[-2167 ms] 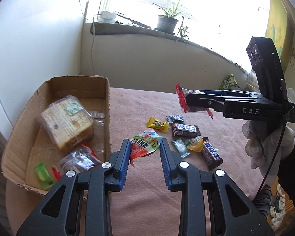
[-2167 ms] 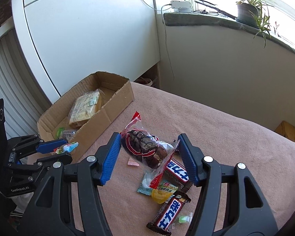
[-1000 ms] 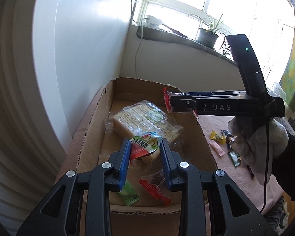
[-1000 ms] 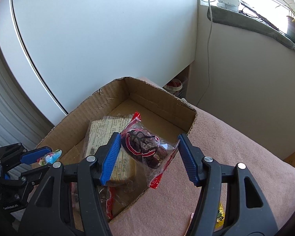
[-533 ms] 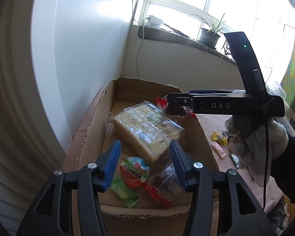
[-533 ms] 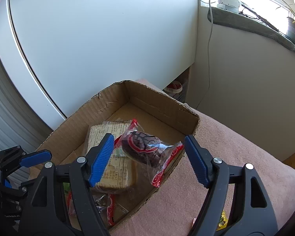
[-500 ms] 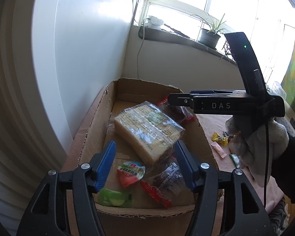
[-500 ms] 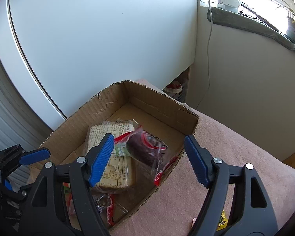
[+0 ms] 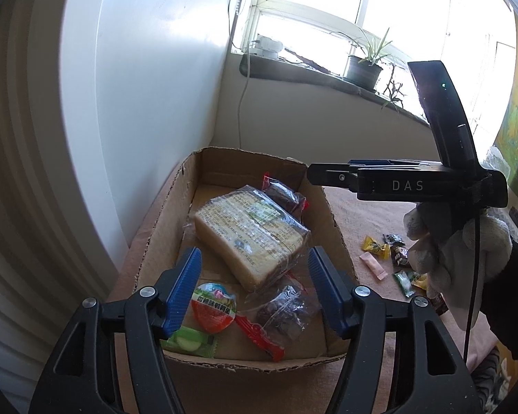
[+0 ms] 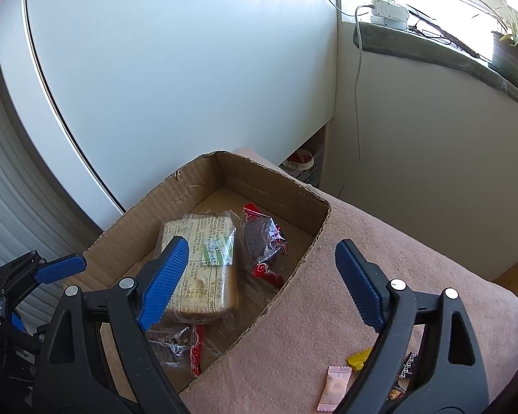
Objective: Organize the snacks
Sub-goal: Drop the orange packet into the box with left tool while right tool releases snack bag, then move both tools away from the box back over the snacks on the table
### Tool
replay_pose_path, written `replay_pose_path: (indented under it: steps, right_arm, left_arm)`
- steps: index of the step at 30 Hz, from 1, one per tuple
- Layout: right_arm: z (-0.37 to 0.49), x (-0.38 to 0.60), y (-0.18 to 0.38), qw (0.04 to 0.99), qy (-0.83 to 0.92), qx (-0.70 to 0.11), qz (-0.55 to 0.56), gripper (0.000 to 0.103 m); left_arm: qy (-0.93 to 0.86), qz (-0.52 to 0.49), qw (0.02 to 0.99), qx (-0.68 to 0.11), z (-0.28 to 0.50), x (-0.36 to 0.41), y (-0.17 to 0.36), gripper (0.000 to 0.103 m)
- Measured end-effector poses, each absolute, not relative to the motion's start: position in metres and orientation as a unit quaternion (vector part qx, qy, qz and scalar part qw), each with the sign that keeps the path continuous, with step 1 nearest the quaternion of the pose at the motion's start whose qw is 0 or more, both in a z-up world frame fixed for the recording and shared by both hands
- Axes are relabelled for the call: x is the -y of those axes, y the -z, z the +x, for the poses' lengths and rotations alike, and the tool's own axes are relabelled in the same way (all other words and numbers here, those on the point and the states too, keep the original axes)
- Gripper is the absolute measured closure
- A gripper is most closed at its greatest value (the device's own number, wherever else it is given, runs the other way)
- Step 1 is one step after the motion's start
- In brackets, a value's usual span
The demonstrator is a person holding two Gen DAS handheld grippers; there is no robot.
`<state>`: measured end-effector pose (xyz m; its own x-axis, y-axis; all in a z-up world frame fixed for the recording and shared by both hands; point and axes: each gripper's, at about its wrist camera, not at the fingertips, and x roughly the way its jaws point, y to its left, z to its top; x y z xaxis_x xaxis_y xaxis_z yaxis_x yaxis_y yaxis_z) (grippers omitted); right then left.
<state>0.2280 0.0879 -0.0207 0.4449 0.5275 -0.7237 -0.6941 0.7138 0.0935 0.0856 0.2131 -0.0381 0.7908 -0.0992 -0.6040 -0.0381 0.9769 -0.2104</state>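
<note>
We hover both grippers over the cardboard box (image 9: 176, 207), left gripper (image 9: 253, 286) and right gripper (image 10: 262, 276) with jaws wide apart and empty; the dropped snacks lie inside, so next we fetch the loose candies (image 9: 374, 246) off the bench

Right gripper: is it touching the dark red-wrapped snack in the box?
Apart. The right wrist view shows the right gripper wide open, the red-wrapped snack lying free in the cardboard box.
</note>
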Motion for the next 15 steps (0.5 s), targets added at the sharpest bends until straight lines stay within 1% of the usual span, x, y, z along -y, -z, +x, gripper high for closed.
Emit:
replay_pose_path:
  steps: [7,15]
  right_arm:
    - [0.213,-0.056,0.004,0.849,-0.358,-0.375,-0.101,0.014]
    - [0.191,0.01,-0.009,0.861,-0.34,-0.369,-0.085,0.014]
  left_arm:
    - [0.026,-0.102,0.943,-0.315,0.078,-0.199,0.028,0.039]
    - [0.052,-0.098,0.944,-0.312,0.076,-0.171,0.023,0.039]
